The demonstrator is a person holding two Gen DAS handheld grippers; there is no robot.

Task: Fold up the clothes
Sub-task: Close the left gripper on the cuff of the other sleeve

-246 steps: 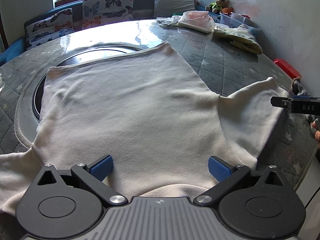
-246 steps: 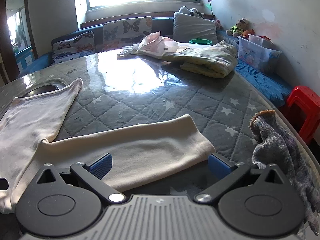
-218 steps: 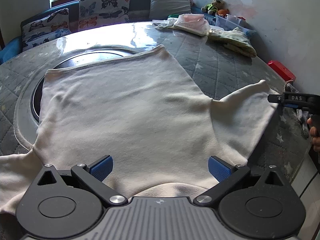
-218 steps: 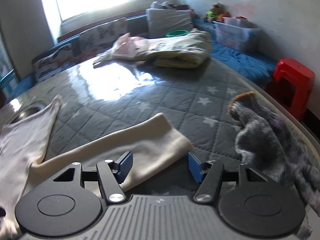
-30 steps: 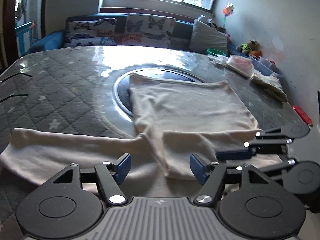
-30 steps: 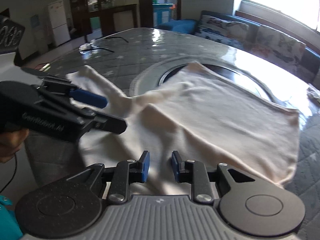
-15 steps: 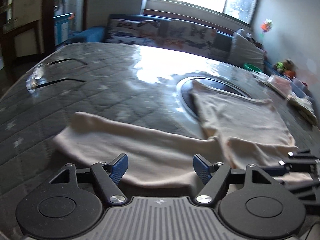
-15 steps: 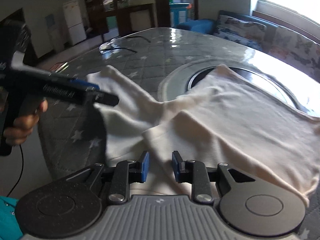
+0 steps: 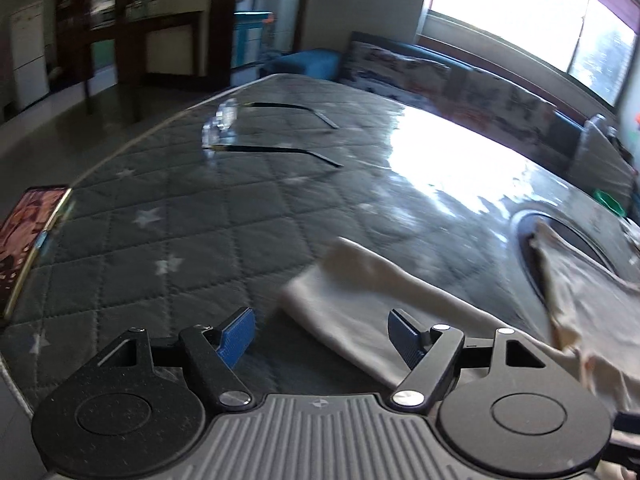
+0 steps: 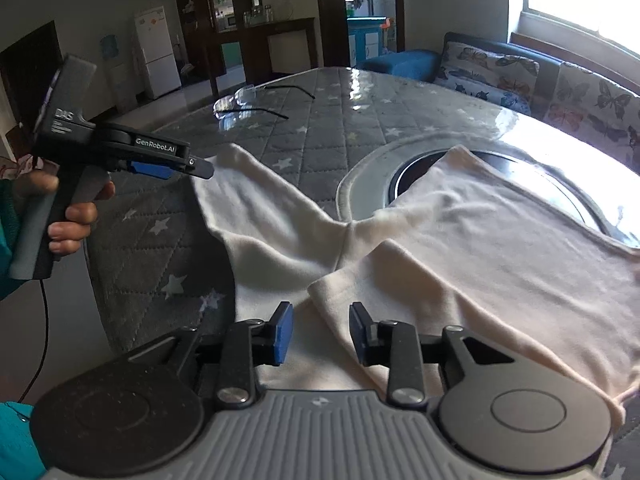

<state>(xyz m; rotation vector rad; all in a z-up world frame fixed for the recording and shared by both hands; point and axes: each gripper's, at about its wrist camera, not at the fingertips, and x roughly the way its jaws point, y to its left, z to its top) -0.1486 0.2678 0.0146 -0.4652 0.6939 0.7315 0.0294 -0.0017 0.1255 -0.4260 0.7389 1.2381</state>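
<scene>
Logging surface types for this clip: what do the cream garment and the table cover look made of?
Cream garment: soft matte knit, likely cotton jersey or fleece; it drapes and creases softly. Table cover: grey quilted fabric with stars, apparently under a clear glossy sheet, given the window glare.

My left camera sits low and close over the quilted surface [image 9: 168,216], facing its far edge and the window. My right camera looks across from the near edge; both catch the cream garment's sleeve [image 9: 360,292] and the glasses [image 10: 236,104].
</scene>
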